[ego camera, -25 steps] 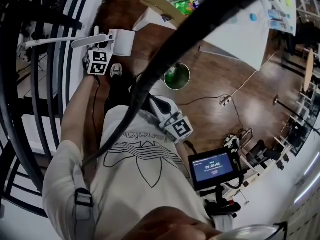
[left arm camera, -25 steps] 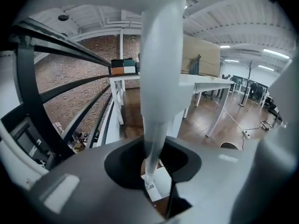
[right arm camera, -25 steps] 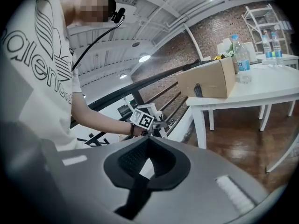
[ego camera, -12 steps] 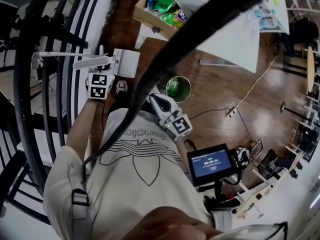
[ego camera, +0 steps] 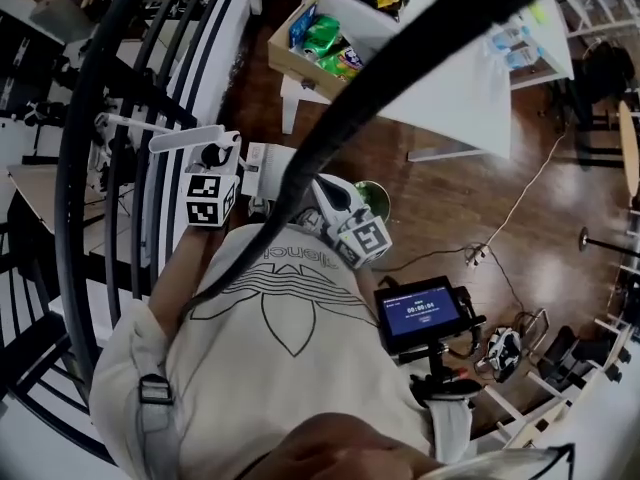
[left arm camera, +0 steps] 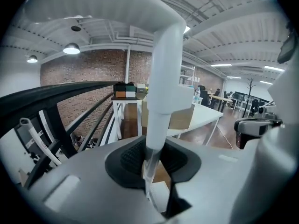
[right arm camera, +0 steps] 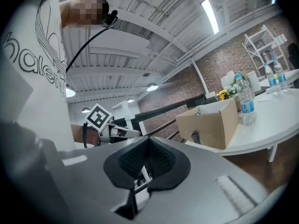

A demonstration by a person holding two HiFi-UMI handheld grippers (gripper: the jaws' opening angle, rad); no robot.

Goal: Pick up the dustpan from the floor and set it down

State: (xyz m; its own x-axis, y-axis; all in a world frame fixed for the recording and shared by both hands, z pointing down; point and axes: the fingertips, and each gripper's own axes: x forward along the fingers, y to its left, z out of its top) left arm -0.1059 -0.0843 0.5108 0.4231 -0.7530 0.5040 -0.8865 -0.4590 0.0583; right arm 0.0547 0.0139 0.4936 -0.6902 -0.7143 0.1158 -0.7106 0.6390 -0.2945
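Observation:
My left gripper (ego camera: 214, 160) is shut on the handle of the white dustpan (ego camera: 262, 166), which hangs in the air beside the black railing, well above the wooden floor. In the left gripper view the white handle (left arm camera: 163, 92) rises straight up out of the jaws, clamped between the black pads (left arm camera: 133, 158). My right gripper (ego camera: 322, 194) hovers just right of the dustpan, in front of the person's chest. Its jaws stand closed in the right gripper view (right arm camera: 147, 157) with nothing between them. That view also catches the left gripper (right arm camera: 111, 128) off to the left.
A black curved railing (ego camera: 100, 168) runs down the left. A white table (ego camera: 450, 78) carries a cardboard box (ego camera: 320, 43) of snack packs. A green bin (ego camera: 376, 198) stands on the floor below my right gripper. A screen on a stand (ego camera: 425, 313) and a cable (ego camera: 520, 208) lie to the right.
My left gripper has risen with the dustpan in its grip. The right gripper has lifted and turned towards the dustpan. The floor and green bin look further away.

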